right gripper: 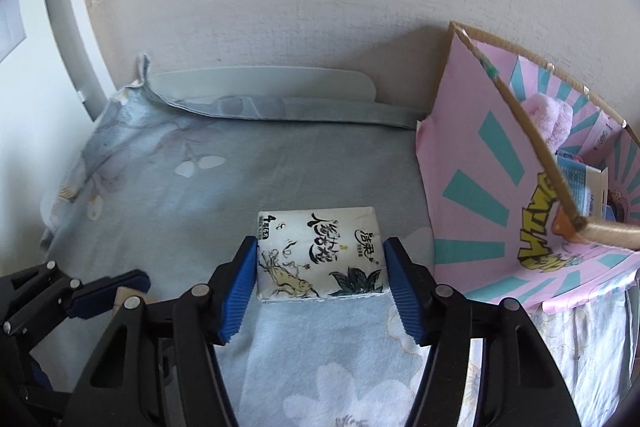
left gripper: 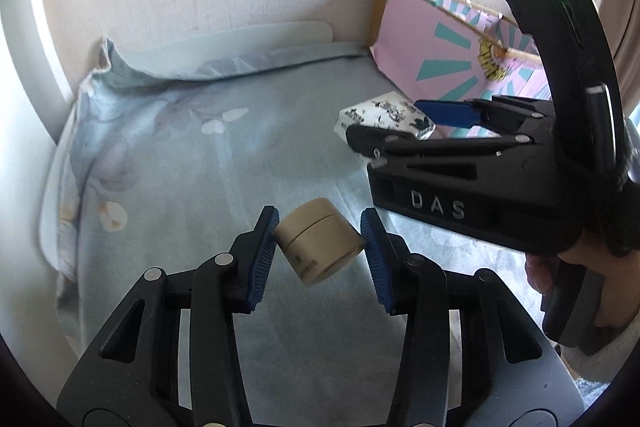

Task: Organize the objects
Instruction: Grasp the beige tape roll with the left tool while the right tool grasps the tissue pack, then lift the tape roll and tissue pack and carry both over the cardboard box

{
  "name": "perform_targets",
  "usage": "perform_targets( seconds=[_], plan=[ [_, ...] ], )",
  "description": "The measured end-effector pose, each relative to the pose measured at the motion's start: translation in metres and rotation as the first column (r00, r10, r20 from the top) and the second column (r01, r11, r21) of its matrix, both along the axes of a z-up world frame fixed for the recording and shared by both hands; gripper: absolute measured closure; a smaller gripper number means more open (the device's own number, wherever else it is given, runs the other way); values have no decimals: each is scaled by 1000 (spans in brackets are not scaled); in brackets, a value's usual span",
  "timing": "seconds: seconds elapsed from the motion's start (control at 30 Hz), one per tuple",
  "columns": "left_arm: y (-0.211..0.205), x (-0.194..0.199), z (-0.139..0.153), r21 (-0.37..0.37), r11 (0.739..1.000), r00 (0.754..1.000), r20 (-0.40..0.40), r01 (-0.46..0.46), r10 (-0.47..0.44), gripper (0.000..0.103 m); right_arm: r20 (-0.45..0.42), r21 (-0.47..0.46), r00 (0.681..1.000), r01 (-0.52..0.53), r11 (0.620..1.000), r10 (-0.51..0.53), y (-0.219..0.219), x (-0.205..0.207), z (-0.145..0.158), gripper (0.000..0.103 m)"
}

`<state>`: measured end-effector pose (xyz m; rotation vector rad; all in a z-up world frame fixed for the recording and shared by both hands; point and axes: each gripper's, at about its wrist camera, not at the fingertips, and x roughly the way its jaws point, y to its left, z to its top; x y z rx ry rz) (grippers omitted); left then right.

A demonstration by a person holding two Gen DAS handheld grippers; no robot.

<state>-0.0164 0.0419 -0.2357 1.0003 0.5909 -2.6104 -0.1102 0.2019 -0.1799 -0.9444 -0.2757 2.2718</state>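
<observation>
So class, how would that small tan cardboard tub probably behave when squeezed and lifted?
The tan tub is probably light and fairly stiff, being cardboard. Round-sided and already tilted between the left gripper jaws, it could pivot or roll.

Tissue pack (right gripper: pixel 322 254) on bedsheet (right gripper: pixel 192 187); cardboard box (right gripper: pixel 500 187) to right; paper jar (left gripper: pixel 318 241) left of pack.

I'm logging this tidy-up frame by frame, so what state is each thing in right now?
Left gripper: shut on the cardboard jar.
Cardboard jar: lid on, tilted, lifted.
Right gripper: pads against the tissue pack's sides.
Tissue pack: sealed, flat on the bedsheet.
Pink box: open, partly filled.
</observation>
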Motion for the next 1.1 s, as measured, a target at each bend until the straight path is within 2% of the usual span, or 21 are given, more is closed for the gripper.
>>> perform_targets(
  seconds=[0.27,0.53,0.87,1.1],
  plan=[
    [3,12,41,-6,999,999,-26,-43,43,64,8,-10,997,-78,997,78,-33,13,32,45],
    [16,21,89,-3,996,995,-50,-91,91,64,-35,-22,994,-105,994,104,-49,35,83,45],
    [33,17,154,-7,990,988,-67,-139,138,64,-99,6,992,-82,997,82,-48,79,151,45],
    [59,-1,198,-16,988,983,-104,-152,149,64,-155,36,987,-26,999,31,-36,130,193,45]
  ],
)
